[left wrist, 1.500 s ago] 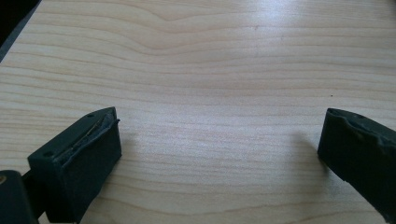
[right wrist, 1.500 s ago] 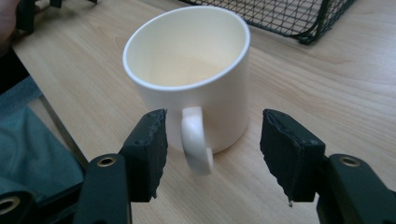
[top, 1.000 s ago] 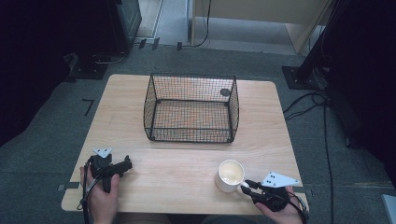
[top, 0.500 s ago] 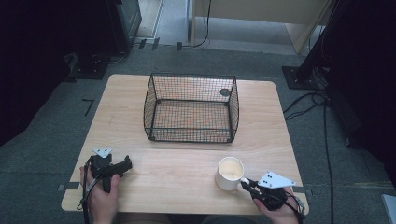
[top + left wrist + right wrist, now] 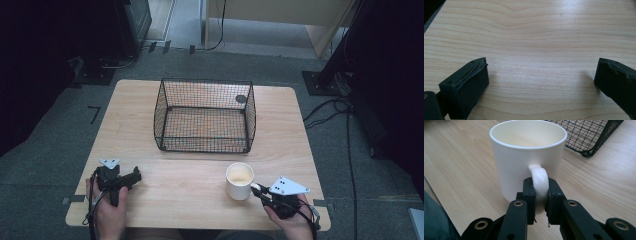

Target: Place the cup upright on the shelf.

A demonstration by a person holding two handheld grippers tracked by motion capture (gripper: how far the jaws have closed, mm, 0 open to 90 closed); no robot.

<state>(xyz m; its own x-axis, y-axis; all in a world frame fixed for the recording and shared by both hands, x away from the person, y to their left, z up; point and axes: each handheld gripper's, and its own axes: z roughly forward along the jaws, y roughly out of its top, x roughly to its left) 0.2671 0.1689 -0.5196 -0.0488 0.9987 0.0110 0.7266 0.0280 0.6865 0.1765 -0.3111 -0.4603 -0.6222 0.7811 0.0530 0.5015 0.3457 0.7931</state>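
The white mug [image 5: 239, 181] stands upright near the table's [image 5: 200, 165] front edge, just before the wire basket [image 5: 205, 116], its handle pinched between the right gripper's [image 5: 541, 195] jaws, while the left gripper [image 5: 129, 178] lies spread wide over bare wood near the front-left edge.

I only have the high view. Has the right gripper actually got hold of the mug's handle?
Observer: Yes. In the right gripper view the right gripper has both jaws pressed on either side of the handle of the white mug.
Operator: Anything inside the mug?
Observer: It looks empty as far as its inner wall shows.
Operator: And the left gripper?
Observer: The left gripper has its jaws wide apart over bare table.
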